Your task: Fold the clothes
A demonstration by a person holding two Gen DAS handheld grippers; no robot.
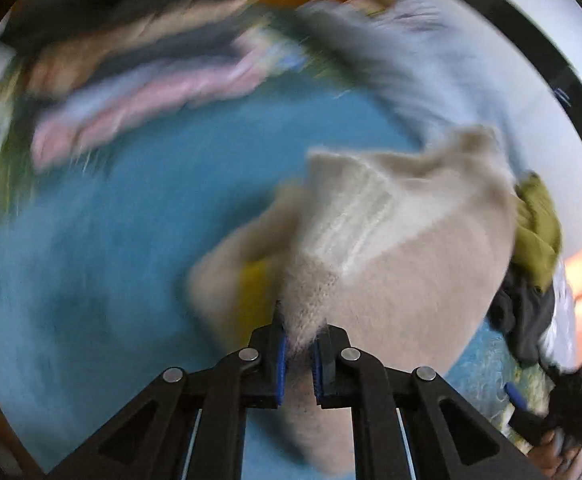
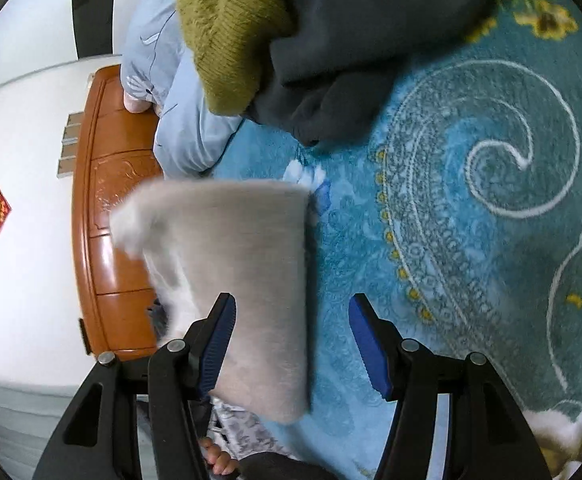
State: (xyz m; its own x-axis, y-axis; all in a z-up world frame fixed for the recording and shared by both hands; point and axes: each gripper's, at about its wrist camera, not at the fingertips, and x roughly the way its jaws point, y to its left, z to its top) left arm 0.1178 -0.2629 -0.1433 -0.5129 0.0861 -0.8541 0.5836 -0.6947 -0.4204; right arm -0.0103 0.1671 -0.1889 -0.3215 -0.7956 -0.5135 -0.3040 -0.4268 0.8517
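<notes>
My left gripper (image 1: 300,344) is shut on a fuzzy beige sweater (image 1: 403,248), which hangs lifted above the blue patterned carpet (image 1: 139,240); the left wrist view is motion-blurred. In the right wrist view the same beige sweater (image 2: 235,280) hangs folded in front of the left finger (image 2: 219,336). My right gripper (image 2: 291,340) is open and empty, apart from the sweater. It shows small at the lower right in the left wrist view (image 1: 531,412).
A pile of clothes lies beyond: an olive knit (image 2: 227,28), a dark grey garment (image 2: 363,40) and a light blue one (image 2: 183,120). More pink and mixed clothes (image 1: 151,96) lie at the carpet's far edge. A wooden cabinet (image 2: 107,216) stands by the white wall.
</notes>
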